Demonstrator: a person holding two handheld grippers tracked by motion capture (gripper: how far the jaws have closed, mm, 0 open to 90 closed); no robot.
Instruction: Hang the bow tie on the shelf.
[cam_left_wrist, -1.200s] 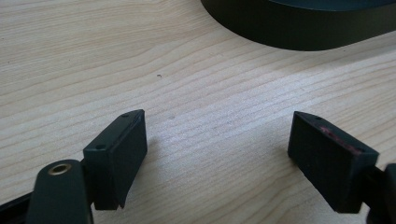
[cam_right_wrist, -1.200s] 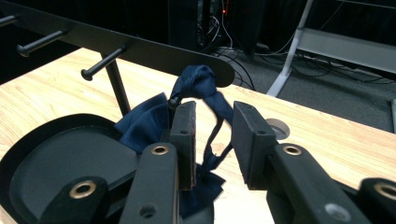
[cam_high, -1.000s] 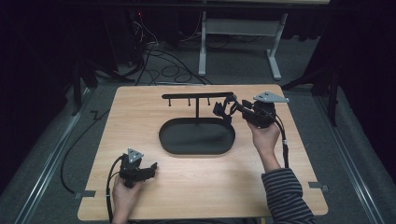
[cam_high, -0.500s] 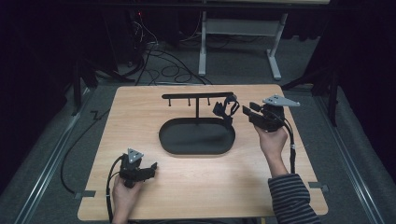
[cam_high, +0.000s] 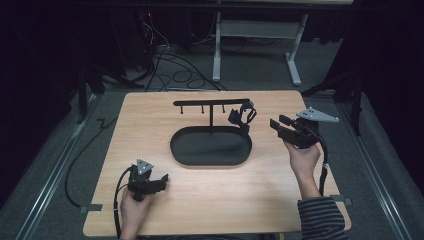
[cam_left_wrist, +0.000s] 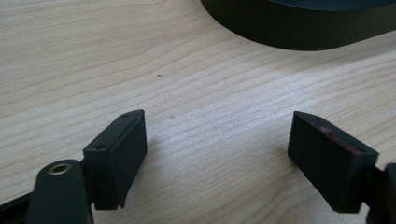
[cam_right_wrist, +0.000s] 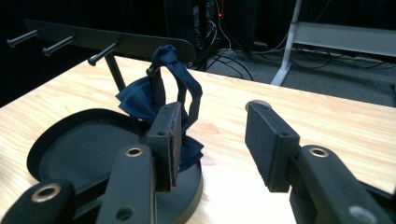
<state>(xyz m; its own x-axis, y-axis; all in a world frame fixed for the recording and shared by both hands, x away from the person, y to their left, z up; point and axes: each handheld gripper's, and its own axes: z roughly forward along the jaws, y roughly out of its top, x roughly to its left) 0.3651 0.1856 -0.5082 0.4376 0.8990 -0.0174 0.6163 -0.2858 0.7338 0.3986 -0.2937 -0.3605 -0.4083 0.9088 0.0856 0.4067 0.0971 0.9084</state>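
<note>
A black rack (cam_high: 210, 102) with several pegs stands on an oval black base (cam_high: 210, 146) at mid-table. A dark blue bow-shaped cloth (cam_high: 242, 117) hangs by its loop from the rack's right end, also seen as the cloth (cam_right_wrist: 175, 88) in the right gripper view. My right gripper (cam_high: 277, 123) is to the right of it and apart from it. Its jaws have just been opening and hold nothing, as the right gripper (cam_right_wrist: 212, 126) shows in its own view. My left gripper (cam_high: 161, 181) rests open at the table's front left; in its own view the left gripper (cam_left_wrist: 219, 135) has bare wood between its jaws.
The wooden table (cam_high: 150, 130) has bare wood around the base. The base's rim (cam_left_wrist: 299, 28) lies ahead of the left gripper. Behind the table, cables (cam_high: 170, 60) and a white desk frame (cam_high: 260, 30) stand on the dark floor.
The right gripper has drawn back to the right, away from the blue cloth, and its jaws have spread. The cloth stays hanging on the rack. The left gripper has not moved.
</note>
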